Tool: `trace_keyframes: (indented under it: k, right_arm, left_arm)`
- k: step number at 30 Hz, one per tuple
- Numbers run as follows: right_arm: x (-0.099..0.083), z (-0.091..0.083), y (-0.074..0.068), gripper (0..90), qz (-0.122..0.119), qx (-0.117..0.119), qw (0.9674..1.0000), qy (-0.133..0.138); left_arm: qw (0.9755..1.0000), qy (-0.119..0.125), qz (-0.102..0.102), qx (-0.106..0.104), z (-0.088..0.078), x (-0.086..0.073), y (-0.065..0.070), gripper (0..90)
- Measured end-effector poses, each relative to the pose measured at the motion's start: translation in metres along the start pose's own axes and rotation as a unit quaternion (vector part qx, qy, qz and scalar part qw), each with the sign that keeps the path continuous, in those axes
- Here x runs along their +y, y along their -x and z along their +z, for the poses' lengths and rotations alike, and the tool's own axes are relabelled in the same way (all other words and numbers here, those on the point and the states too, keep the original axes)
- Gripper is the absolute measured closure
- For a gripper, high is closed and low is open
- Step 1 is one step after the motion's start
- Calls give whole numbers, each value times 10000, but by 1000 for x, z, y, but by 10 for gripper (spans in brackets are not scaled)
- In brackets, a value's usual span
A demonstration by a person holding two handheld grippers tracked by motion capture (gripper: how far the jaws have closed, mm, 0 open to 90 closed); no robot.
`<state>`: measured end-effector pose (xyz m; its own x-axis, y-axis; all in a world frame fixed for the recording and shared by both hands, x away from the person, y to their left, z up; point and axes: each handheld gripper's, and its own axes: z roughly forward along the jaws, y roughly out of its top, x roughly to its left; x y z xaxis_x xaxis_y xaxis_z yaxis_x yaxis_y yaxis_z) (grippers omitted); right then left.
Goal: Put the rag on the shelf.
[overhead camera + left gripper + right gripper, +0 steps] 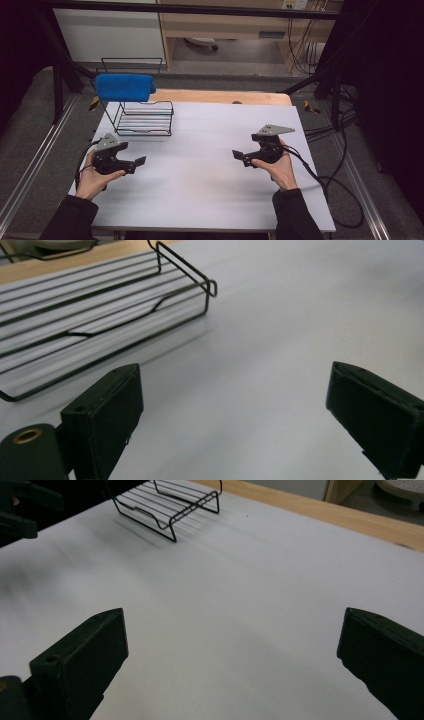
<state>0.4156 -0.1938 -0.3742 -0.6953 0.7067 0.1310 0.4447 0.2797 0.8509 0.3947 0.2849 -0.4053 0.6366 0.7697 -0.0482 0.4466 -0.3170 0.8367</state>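
A black wire rack stands at the table's far left, with a blue towel draped over its top rail. My left gripper sits low over the white tabletop in front of the rack, jaws pointing right. My right gripper is at the right side, jaws pointing left. In the left gripper view the left gripper is open with only bare table between the jaws, and the rack lies ahead to the left. In the right gripper view the right gripper is open and holds nothing, and the rack stands far off.
A wooden strip runs along the table's far edge. Cables trail off the right side onto the floor. Metal frame bars stand at the far left.
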Motion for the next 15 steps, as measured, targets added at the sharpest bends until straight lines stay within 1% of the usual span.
trace_keyframes:
  k: [3, 5, 7, 8, 11, 14, 15]
  right_arm:
    - [-17, -6, 5, 7, 18, -16, 10000, -20]
    - [-28, -9, 8, 7, 75, -16, 10000, -37]
    - [-39, -13, 12, 7, 78, 29, 9999, -81]
    - [-45, -14, 13, 7, 81, 25, 9999, -100]
    - [-59, -20, 19, 7, 137, -26, 9998, -138]
    - [-72, -26, 24, 7, 235, -84, 9996, -119]
    - [-76, -28, 25, 7, 257, -82, 9996, -106]
  left_arm:
    - [10000, -36, 8, -50, 3, -7, 4, 88]
    - [9999, -23, 35, -92, 4, -11, 6, 92]
    - [9999, -9, 40, -135, 5, -16, 7, 98]
    - [9999, -12, 35, -132, 6, -19, 8, 100]
    - [9998, -131, 90, -139, 8, -24, 8, 102]
    - [9997, -122, 97, -162, 8, -28, 9, 102]
    - [9997, -122, 127, -157, 7, -29, 10, 102]
